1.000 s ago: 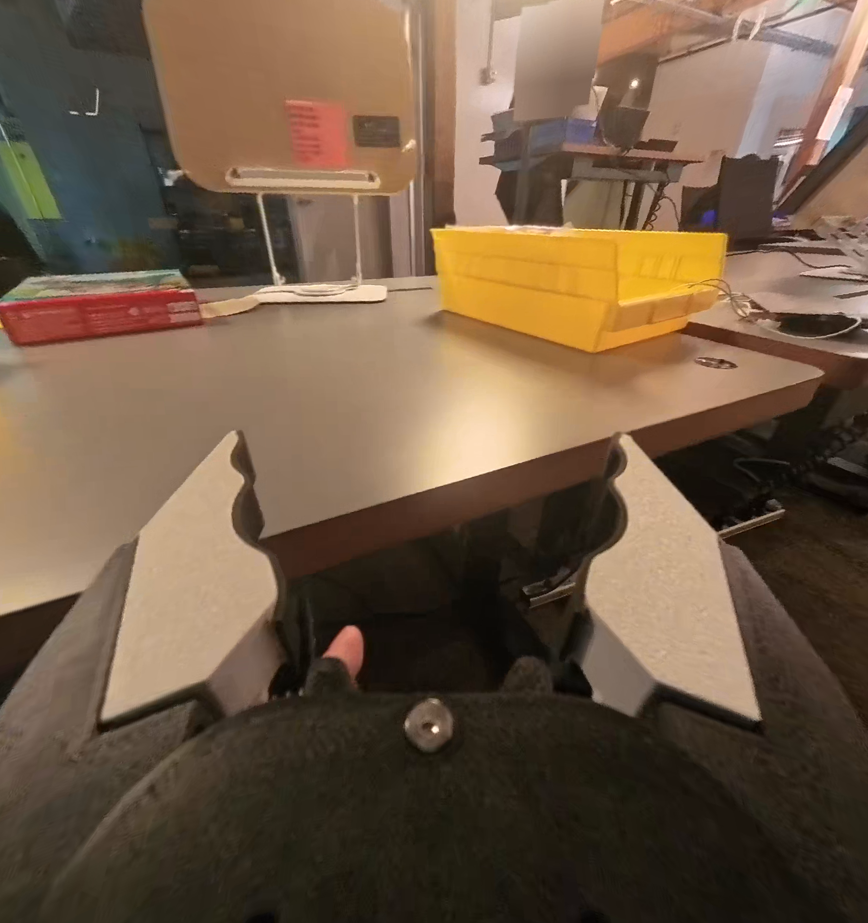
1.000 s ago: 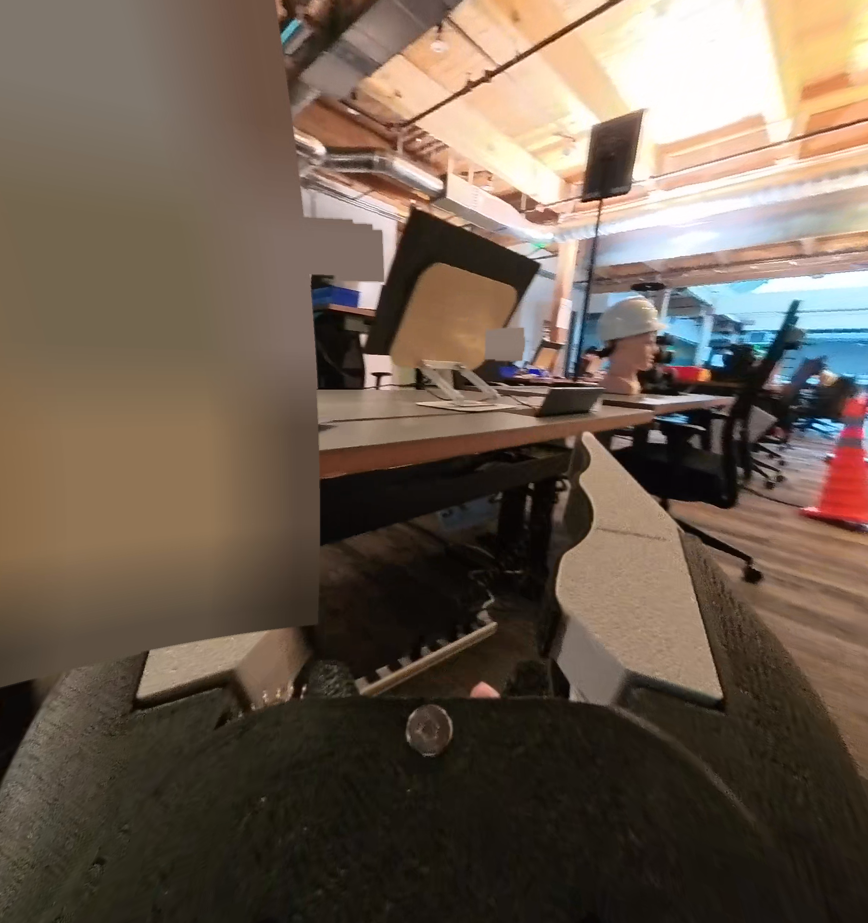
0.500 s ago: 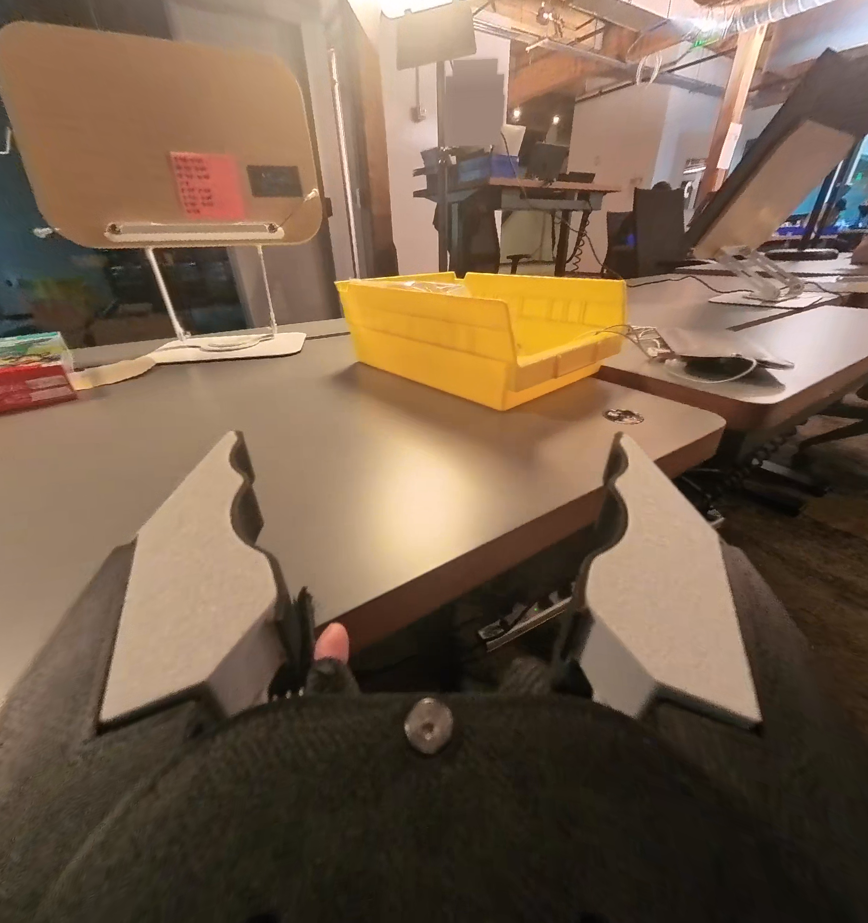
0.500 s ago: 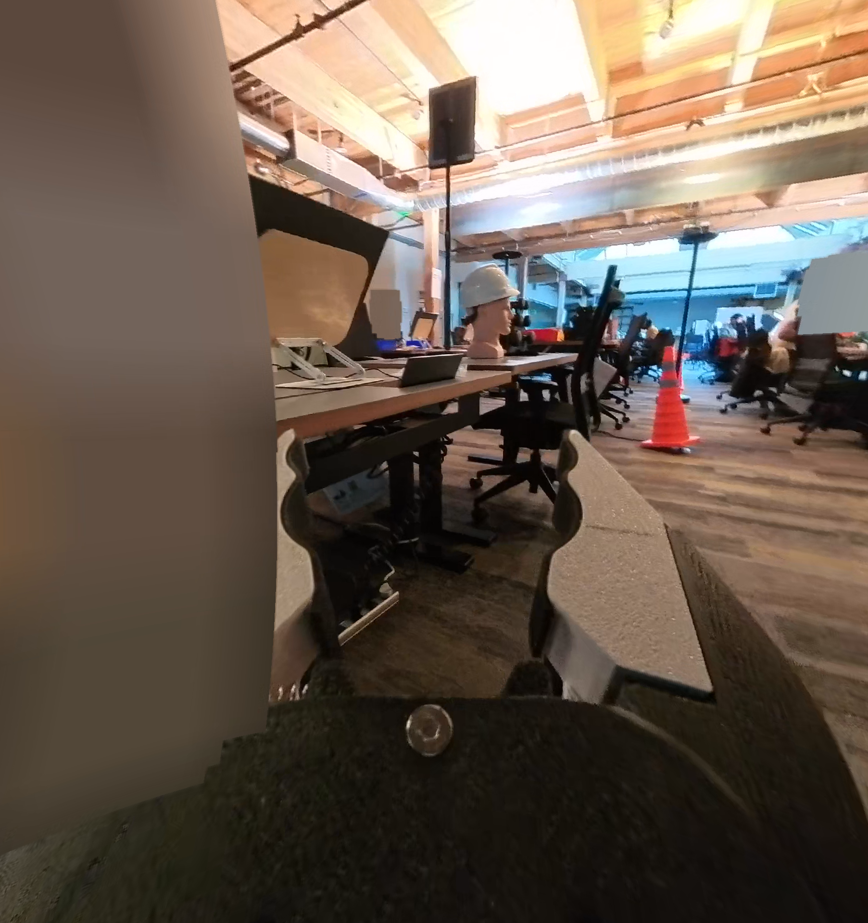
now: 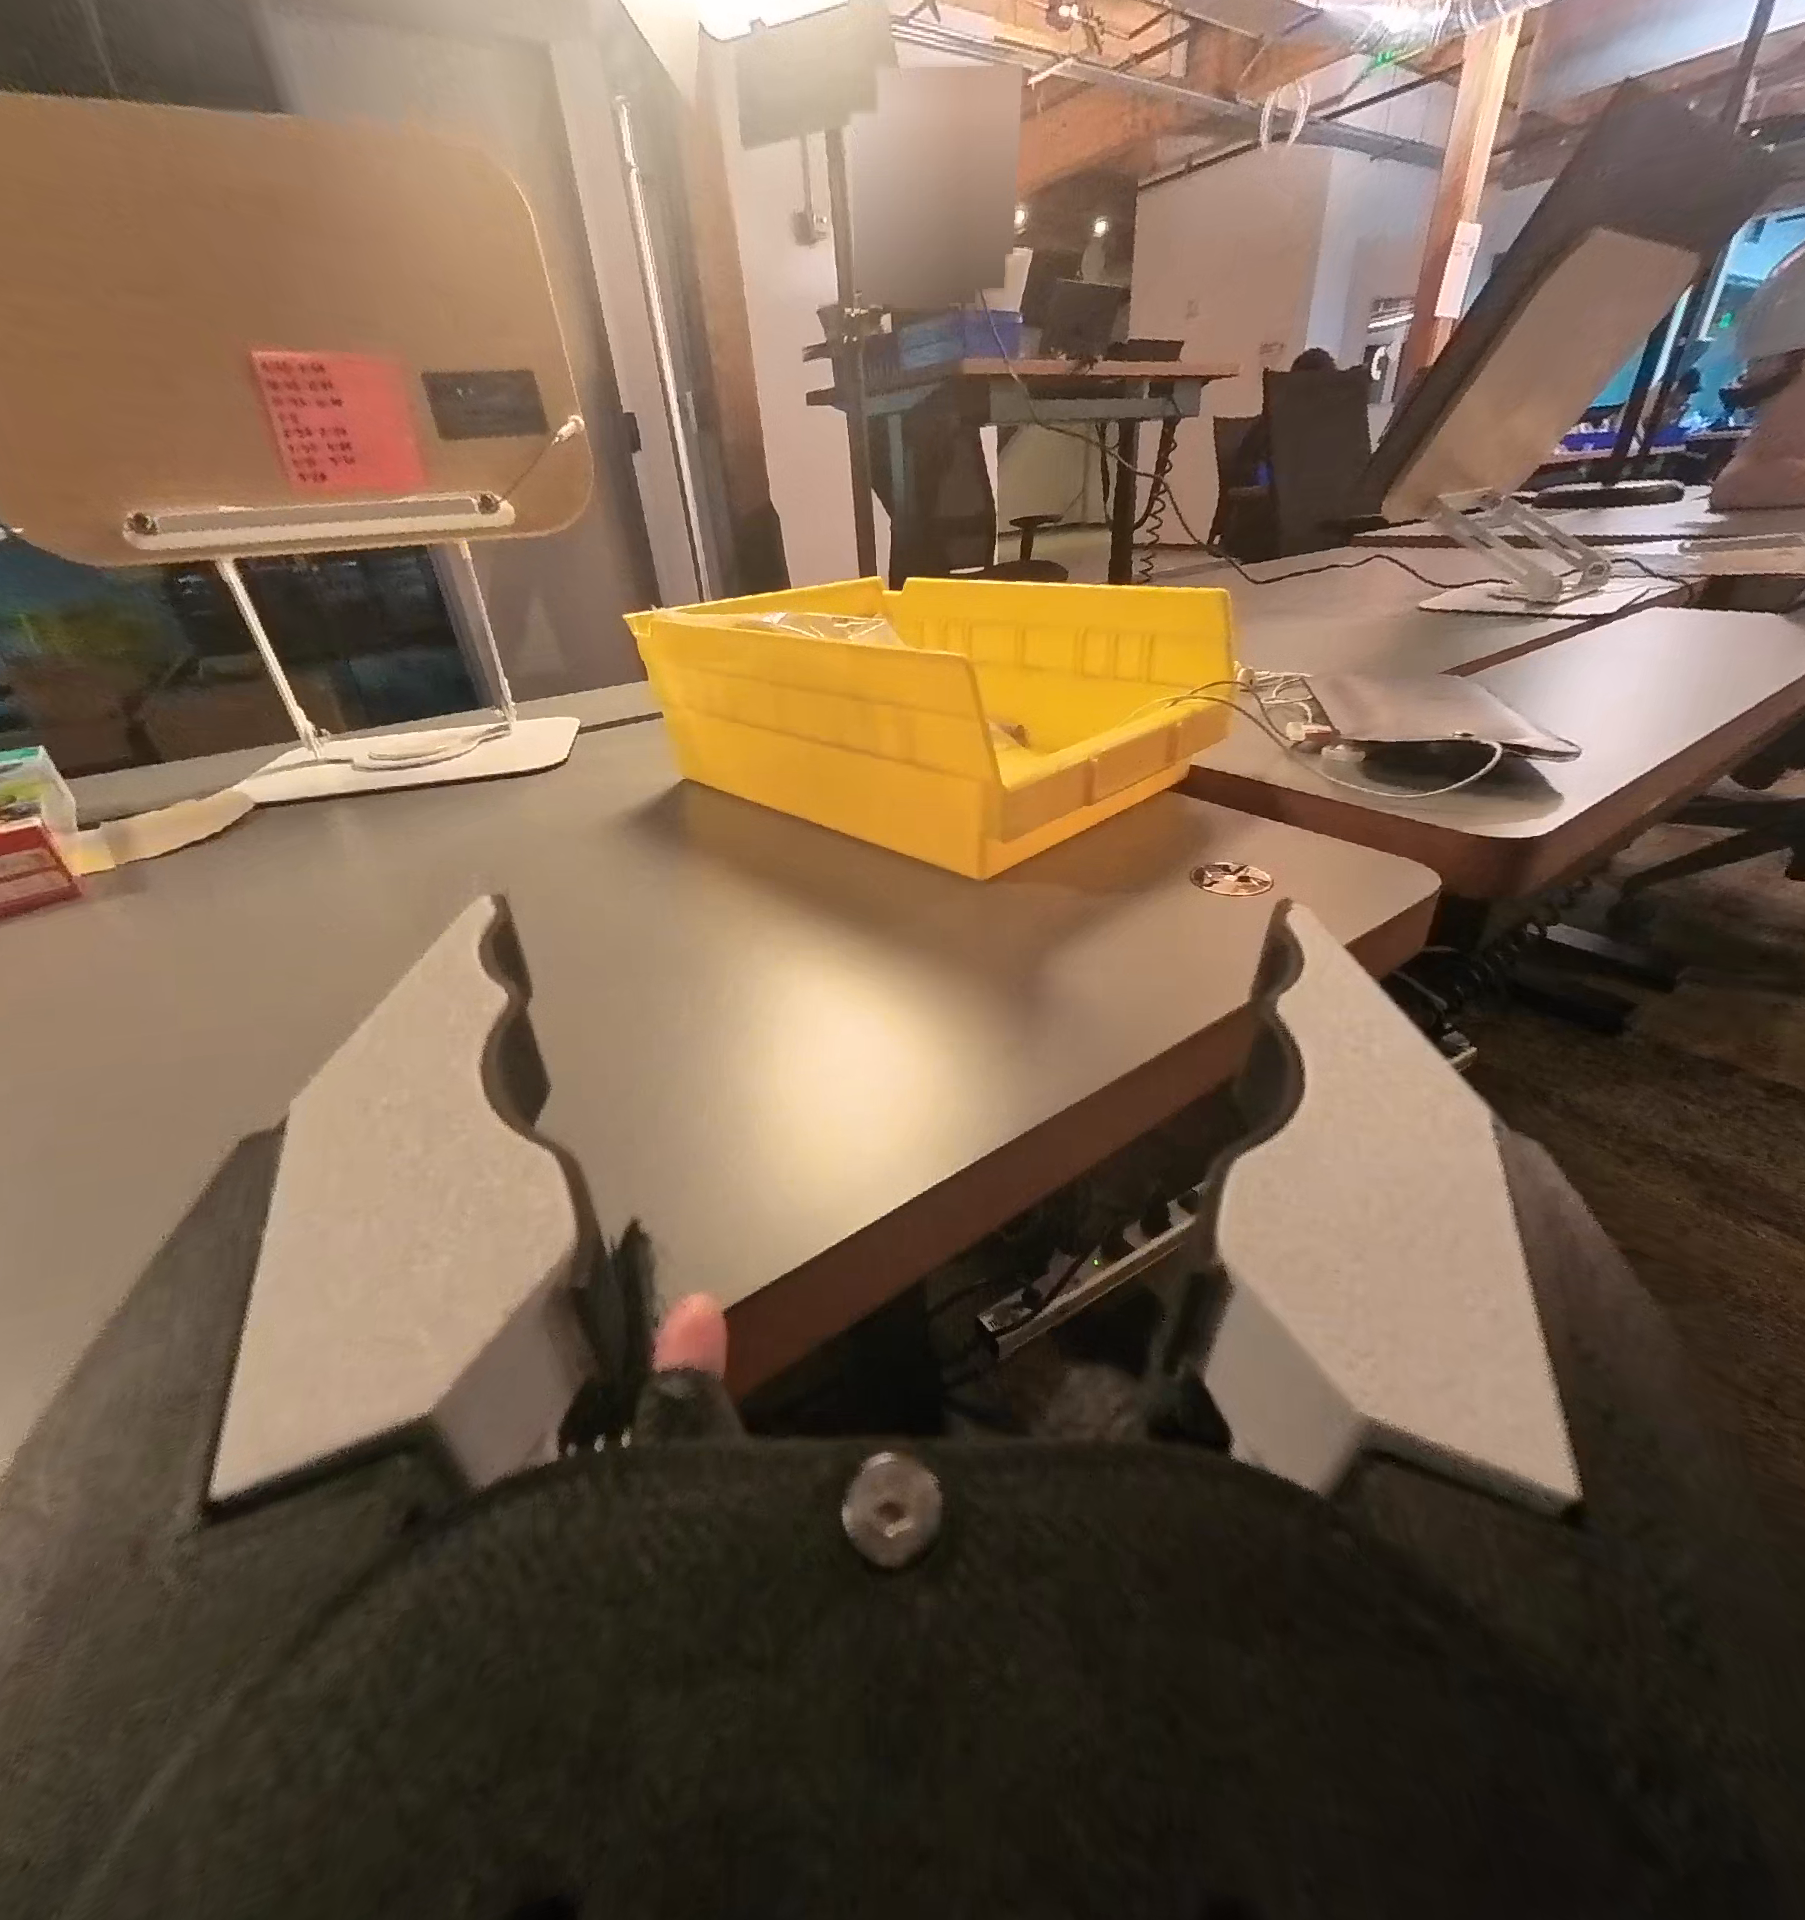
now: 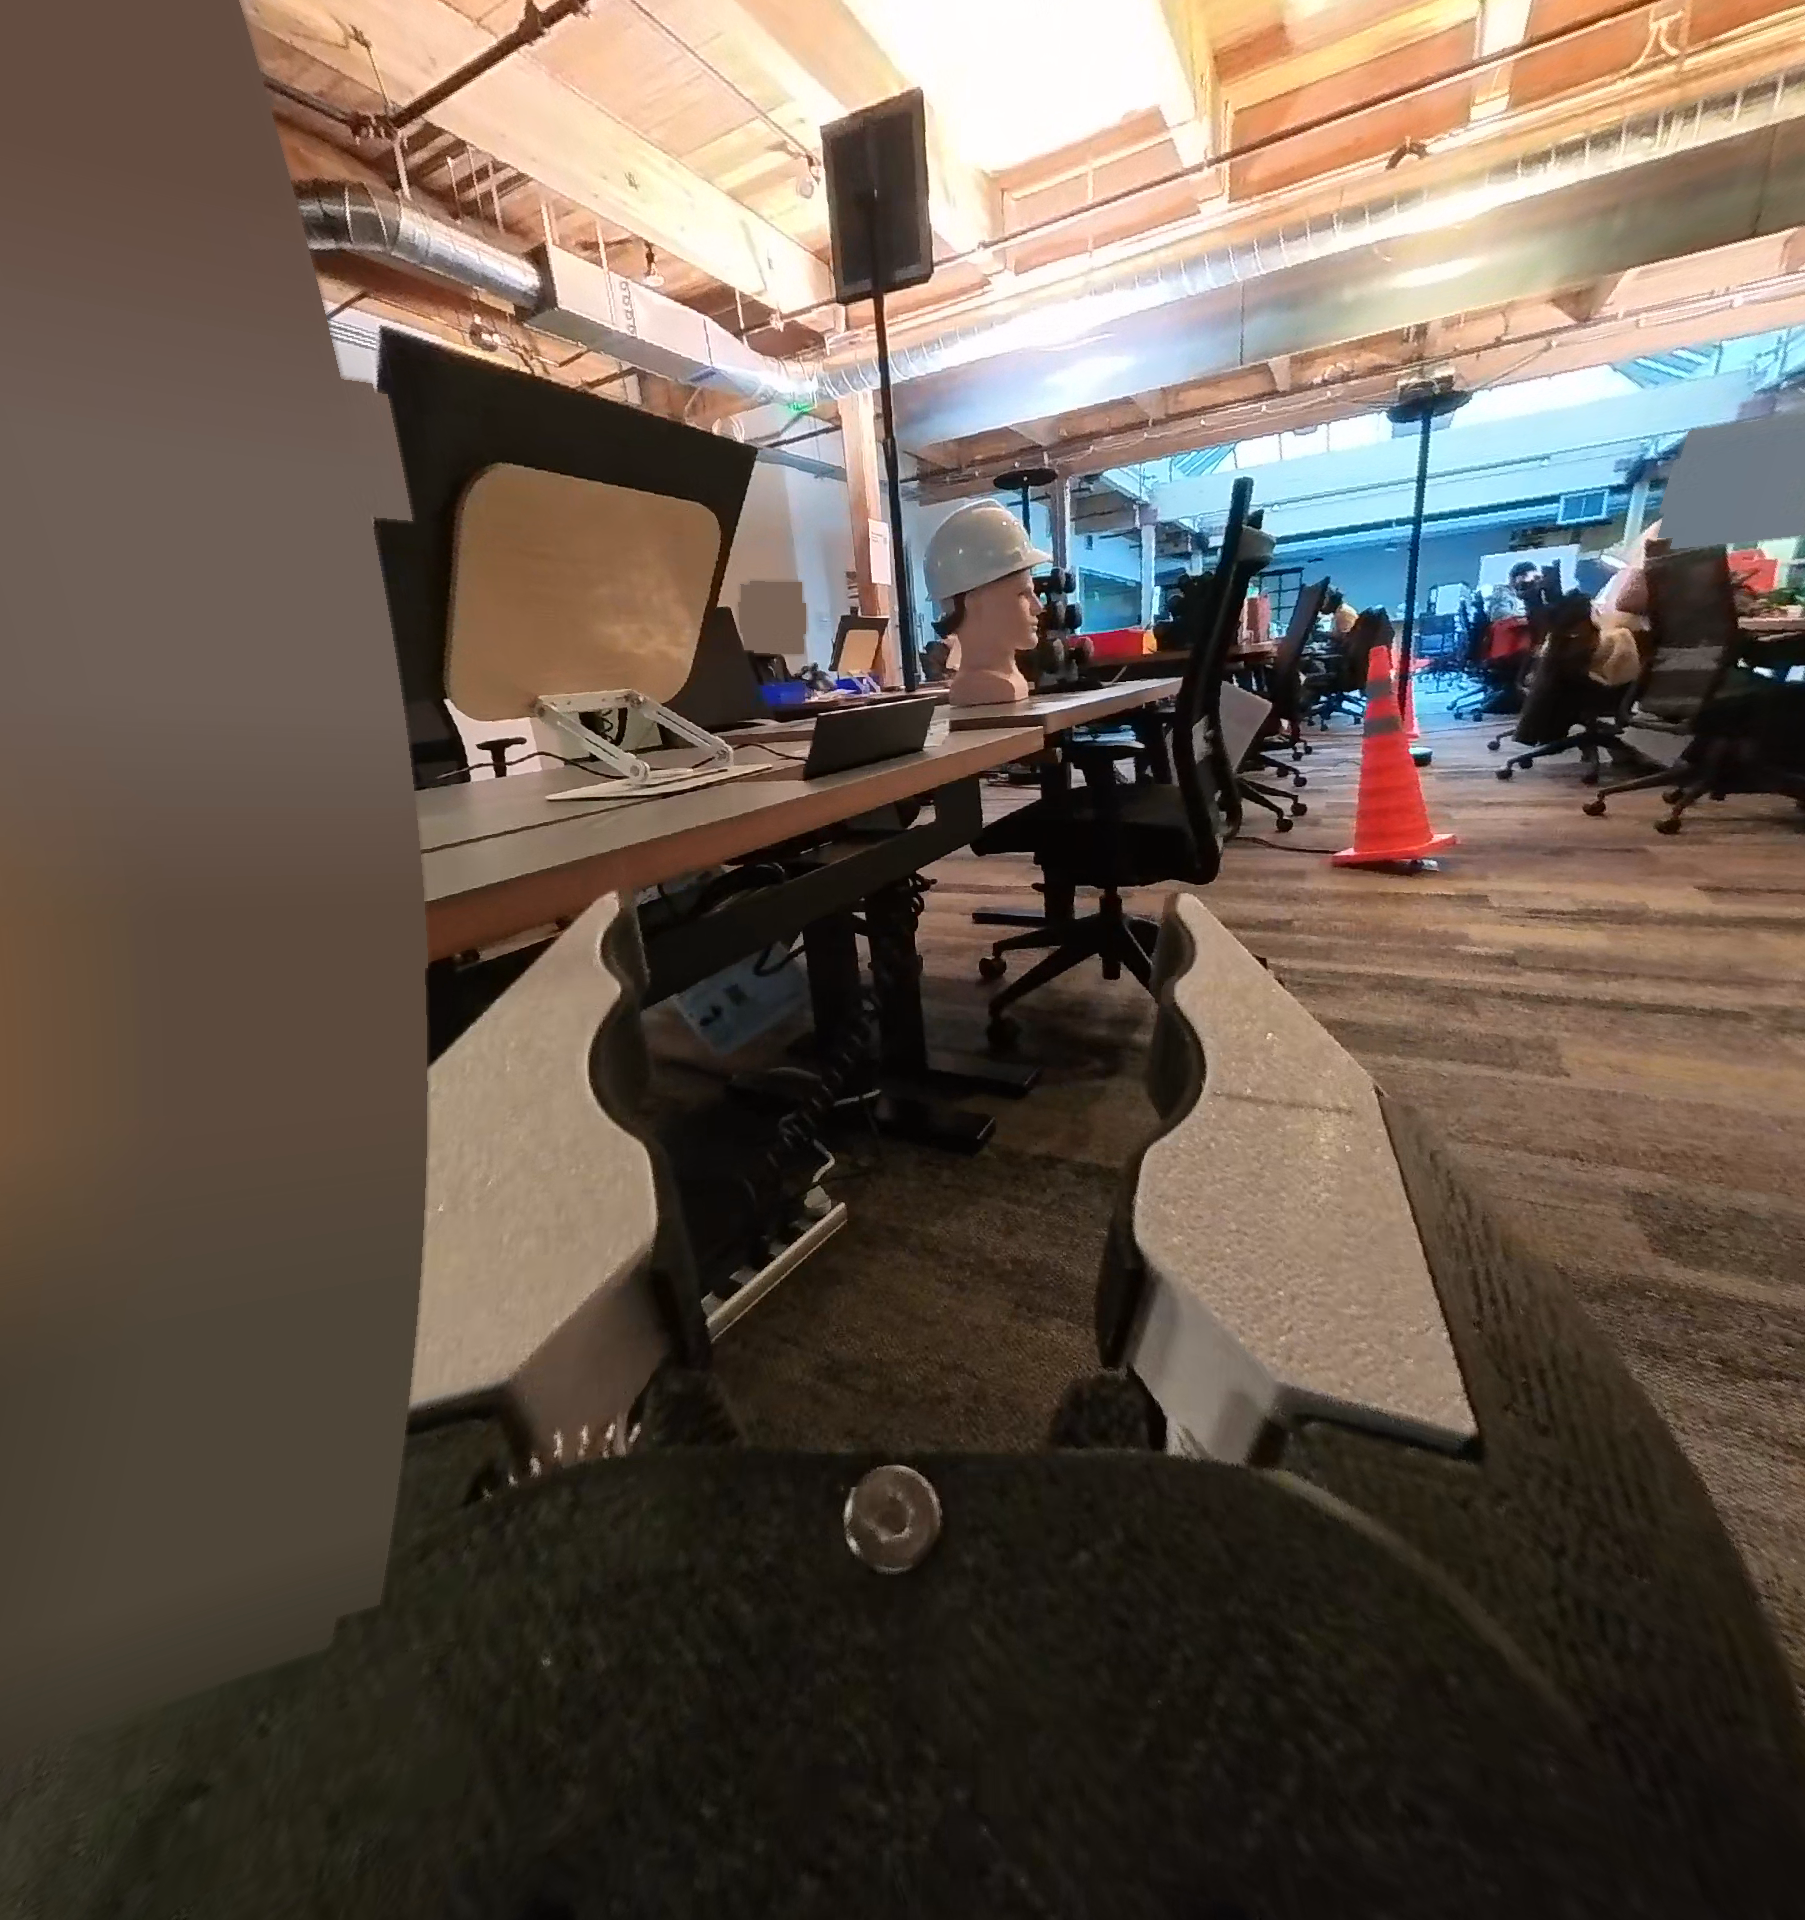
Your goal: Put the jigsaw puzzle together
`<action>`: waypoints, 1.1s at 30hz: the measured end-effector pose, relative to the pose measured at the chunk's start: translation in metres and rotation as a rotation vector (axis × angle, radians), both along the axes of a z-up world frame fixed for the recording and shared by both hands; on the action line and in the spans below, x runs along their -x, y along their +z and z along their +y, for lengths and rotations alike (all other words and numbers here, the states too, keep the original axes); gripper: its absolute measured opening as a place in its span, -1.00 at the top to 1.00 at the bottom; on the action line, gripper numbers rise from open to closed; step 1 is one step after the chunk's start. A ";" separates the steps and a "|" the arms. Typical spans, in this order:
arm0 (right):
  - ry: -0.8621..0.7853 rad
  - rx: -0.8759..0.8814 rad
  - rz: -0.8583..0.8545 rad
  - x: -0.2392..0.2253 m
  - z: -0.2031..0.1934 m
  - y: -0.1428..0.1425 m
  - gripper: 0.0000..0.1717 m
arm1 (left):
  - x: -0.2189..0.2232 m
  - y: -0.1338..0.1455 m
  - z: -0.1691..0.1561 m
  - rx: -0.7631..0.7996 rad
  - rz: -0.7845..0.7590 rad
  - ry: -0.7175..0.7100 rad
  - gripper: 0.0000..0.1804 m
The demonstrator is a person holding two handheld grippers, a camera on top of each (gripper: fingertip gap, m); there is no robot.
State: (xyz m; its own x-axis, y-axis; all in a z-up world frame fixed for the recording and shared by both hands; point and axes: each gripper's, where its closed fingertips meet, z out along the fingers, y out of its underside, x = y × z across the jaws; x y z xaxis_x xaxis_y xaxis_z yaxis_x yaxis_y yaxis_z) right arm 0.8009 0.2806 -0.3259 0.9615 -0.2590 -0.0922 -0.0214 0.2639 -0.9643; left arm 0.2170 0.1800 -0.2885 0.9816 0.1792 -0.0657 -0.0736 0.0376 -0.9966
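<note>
My left gripper (image 5: pixel 893 914) is open wide with nothing between its grey fingers (image 5: pixel 430 1122). It hangs above the near corner of a dark grey desk (image 5: pixel 825 1018). A yellow plastic bin (image 5: pixel 929 717) stands on the desk straight ahead, with clear plastic bags inside it. My right gripper (image 6: pixel 893 914) is open with nothing between its fingers (image 6: pixel 1262 1122). It points away from the desk, low over the floor, toward a row of desks (image 6: pixel 690 831) and a black office chair (image 6: pixel 1137 800).
A tan board on a stand (image 5: pixel 243 332) and a red box (image 5: pixel 4 862) sit at the desk's back left. A laptop with cables (image 5: pixel 1417 727) lies on the neighbouring desk. An orange cone (image 6: pixel 1386 769) stands on the wood-patterned floor. A mannequin head with a white helmet (image 6: pixel 991 613) sits on a far desk.
My left gripper has risen and moved over the desk corner, closer to the yellow bin. My right gripper has swung right, away from the desk, and its fingers have closed somewhat.
</note>
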 end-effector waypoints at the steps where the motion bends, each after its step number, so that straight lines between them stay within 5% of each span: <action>1: 0.005 0.003 -0.004 0.001 0.001 -0.001 -0.12 | 0.001 -0.002 0.000 0.017 -0.020 0.007 -0.50; 5: 0.044 0.032 0.020 0.009 0.008 -0.008 -0.15 | 0.003 -0.021 0.002 0.179 -0.166 0.016 -0.57; 9: 0.141 0.113 0.035 0.026 0.021 -0.020 -0.11 | 0.004 0.003 -0.008 0.124 -0.226 0.038 -0.56; 19: 0.649 0.282 0.059 0.128 0.038 -0.035 0.07 | -0.026 0.087 -0.068 -0.005 -0.068 0.136 -0.37; 27: 0.902 0.118 -0.113 0.201 0.017 -0.004 0.08 | -0.032 0.141 -0.140 -0.089 0.168 0.245 -0.24; 33: 1.033 -0.047 -0.262 0.271 0.001 0.016 0.09 | 0.001 0.171 -0.227 -0.103 0.352 0.461 -0.11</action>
State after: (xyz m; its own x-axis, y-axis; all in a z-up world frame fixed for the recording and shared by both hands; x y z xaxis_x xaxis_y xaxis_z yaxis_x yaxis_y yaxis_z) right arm 0.5294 0.2820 -0.3097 0.7039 0.6920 0.1603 -0.0496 0.2730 -0.9607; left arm 0.2162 -0.0475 -0.1179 0.7228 0.6054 -0.3333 -0.4311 0.0180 -0.9021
